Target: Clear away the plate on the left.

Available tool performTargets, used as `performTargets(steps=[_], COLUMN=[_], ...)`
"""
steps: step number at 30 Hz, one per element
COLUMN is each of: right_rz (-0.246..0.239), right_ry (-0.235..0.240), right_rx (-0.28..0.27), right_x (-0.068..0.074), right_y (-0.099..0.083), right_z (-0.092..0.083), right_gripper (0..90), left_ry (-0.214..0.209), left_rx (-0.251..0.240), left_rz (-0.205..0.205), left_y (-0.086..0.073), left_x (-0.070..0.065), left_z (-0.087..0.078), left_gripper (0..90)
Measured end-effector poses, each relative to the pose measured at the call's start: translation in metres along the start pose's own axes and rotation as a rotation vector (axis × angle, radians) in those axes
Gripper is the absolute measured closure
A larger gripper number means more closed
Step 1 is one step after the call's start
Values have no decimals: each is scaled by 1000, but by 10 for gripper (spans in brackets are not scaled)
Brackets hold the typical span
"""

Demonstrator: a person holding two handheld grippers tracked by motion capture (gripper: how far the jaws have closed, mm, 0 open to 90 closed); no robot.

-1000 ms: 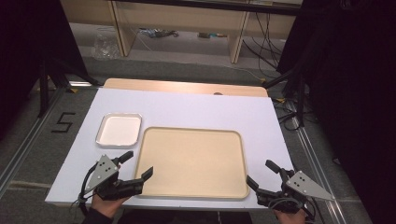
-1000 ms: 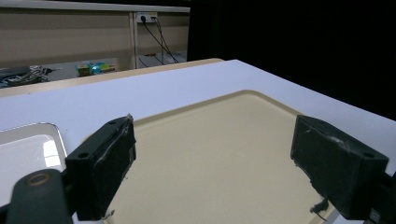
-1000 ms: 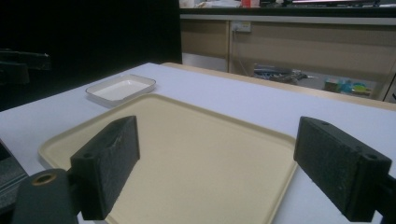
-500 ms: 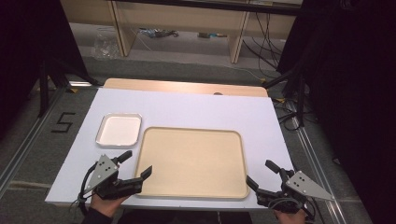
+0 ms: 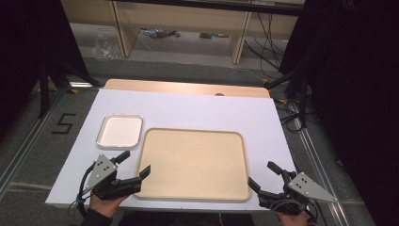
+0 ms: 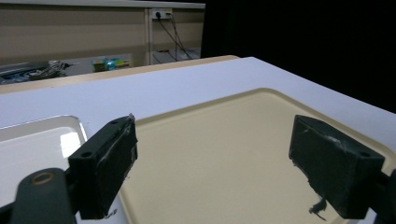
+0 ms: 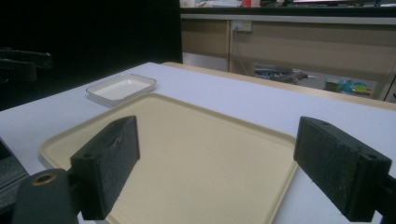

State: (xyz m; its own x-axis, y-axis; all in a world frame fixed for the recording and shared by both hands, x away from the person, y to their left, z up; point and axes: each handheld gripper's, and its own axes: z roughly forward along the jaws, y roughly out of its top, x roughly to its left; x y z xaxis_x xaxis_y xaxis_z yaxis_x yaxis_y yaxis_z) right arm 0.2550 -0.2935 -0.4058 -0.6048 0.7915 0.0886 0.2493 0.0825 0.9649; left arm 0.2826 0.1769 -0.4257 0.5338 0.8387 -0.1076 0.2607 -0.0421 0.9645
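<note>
A large beige tray [image 5: 193, 162] lies empty on the white table, seen also as the beige tray [image 6: 219, 154] and the beige tray [image 7: 196, 158] in the gripper views. A small white rectangular dish [image 5: 120, 131] sits just left of it and behind, the white dish [image 6: 32, 149] and the white dish [image 7: 121, 87] also empty. My left gripper [image 5: 134, 165] rests open at the tray's near left corner, jaws wide apart and holding nothing. Beside the tray's near right corner my right gripper [image 5: 264, 175] is open and empty too.
The white table top [image 5: 188, 108] has a wooden strip [image 5: 188, 87] along its far edge. Beyond it stand low shelves with cables [image 5: 263, 28] and a plastic bag [image 5: 106, 42] on the floor. Dark curtains flank both sides.
</note>
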Motion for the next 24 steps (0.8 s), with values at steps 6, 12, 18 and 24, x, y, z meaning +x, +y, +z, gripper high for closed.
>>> performTargets(steps=[6,12,18,24], right_rz=[-56,-49,-2,-7], right_ry=[-6,-4,0,-1], right_rx=[-32,-46,-4,0], right_x=[-4,-3,-1,-2], right_y=[0,0,0,0], right_z=[2,3,0,0], right_gripper=[152,152,152,152], left_ry=[76,140,220,285], left_rx=[45,110,173,222], left_rz=[34,8,-29,-36], left_y=[1,1,0,-1], left_x=[11,26,46,68], left_z=[8,15,24,35], left_gripper=[155,154,154,156])
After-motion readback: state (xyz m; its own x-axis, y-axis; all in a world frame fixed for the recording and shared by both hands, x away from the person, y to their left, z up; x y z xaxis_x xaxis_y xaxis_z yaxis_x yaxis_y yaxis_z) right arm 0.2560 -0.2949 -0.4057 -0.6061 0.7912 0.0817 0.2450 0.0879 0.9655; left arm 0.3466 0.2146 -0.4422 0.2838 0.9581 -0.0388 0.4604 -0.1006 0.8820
